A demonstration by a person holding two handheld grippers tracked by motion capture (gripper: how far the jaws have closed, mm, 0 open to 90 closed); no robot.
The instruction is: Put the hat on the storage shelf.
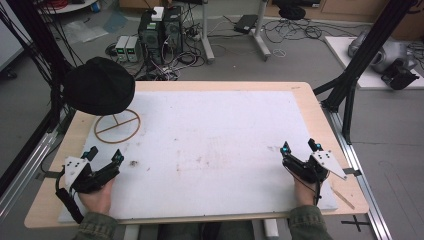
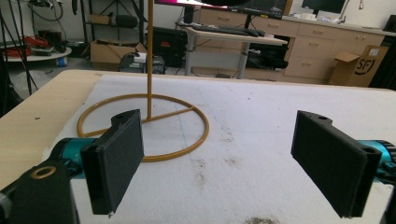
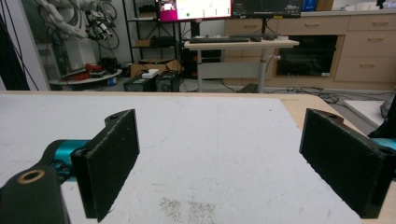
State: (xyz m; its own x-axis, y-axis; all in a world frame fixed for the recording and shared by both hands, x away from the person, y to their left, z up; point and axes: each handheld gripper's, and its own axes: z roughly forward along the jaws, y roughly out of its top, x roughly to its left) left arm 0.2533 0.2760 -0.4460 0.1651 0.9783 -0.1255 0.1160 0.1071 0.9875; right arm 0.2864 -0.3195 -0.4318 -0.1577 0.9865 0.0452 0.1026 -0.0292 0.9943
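Note:
A black cap (image 1: 100, 85) rests on top of a gold wire stand (image 1: 117, 125) at the far left of the table; the stand's ring base and upright rod (image 2: 149, 60) rise ahead of the left gripper. My left gripper (image 1: 104, 154) sits near the front left edge, open with nothing between its jaws (image 2: 219, 163). My right gripper (image 1: 299, 146) rests near the front right edge, also open and empty (image 3: 219, 163). A hand holds each gripper from below.
A white foam mat (image 1: 215, 140) covers most of the wooden table (image 1: 310, 107). Small dark specks (image 1: 134, 162) lie on the mat close to the left gripper. Black frame struts (image 1: 350, 85) stand at the right, computers and cables (image 1: 160, 35) on the floor beyond.

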